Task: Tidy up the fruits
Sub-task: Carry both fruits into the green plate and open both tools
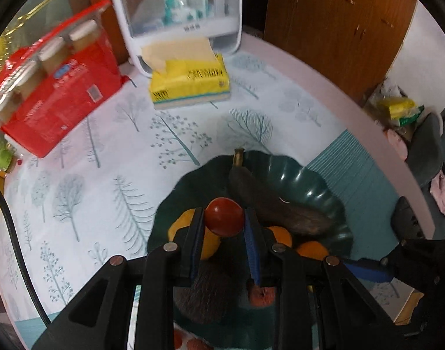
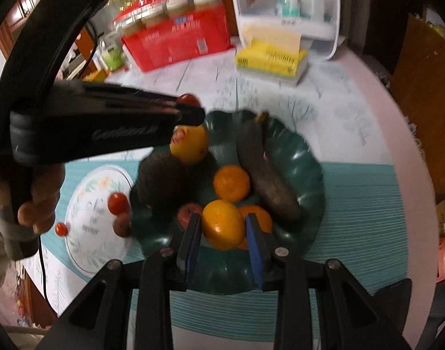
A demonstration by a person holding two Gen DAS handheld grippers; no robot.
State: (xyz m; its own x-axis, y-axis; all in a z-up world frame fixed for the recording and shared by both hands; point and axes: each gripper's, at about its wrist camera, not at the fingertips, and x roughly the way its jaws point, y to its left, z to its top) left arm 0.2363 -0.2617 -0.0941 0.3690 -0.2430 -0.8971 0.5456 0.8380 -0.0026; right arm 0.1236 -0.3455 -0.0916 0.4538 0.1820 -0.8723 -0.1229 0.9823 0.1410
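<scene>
Left gripper (image 1: pixel 224 221) pinches a tomato (image 1: pixel 224 217) above the green bowl (image 1: pixel 307 175). Right gripper (image 2: pixel 222 230) clamps an orange (image 2: pixel 223 224) over the bowl (image 2: pixel 307 157), beside a plate (image 2: pixel 88 233) bearing another tomato (image 2: pixel 118 203).

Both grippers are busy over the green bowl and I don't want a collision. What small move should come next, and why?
Probably lower the left gripper slightly and release its cherry tomato into the green bowl; it already hangs over the fruit there, while the right gripper grips an orange close by.
</scene>
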